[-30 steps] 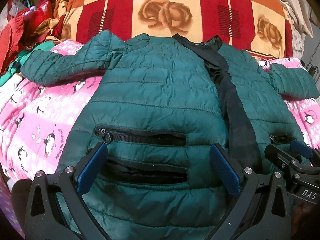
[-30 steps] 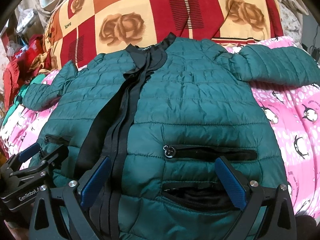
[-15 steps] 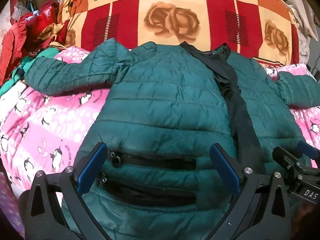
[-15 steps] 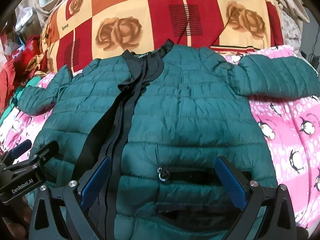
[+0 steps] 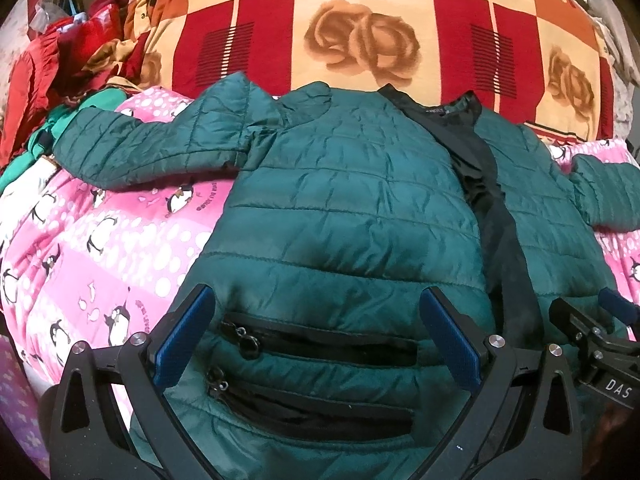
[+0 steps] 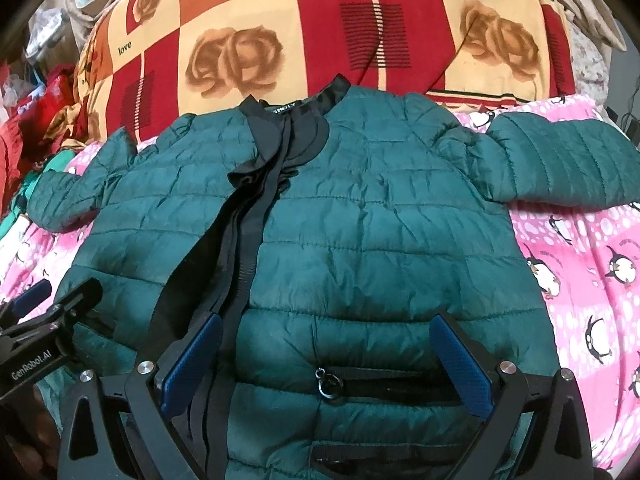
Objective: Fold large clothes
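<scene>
A dark green quilted jacket lies front up on the bed, also in the right wrist view, black zipper band down its middle, sleeves spread to both sides. My left gripper is open over the jacket's left lower half, its blue pads either side of two zipped pockets. My right gripper is open over the right lower half, above a pocket zip. Neither holds cloth. Each gripper shows at the other view's edge.
A pink penguin-print sheet covers the bed, also seen at the right. A red and orange rose-patterned blanket rises behind the jacket. Red and green clothes are piled at far left.
Both grippers have drawn back toward the jacket's hem, so the pockets sit lower in view and more of the jacket and blanket shows. Both stayed open.
</scene>
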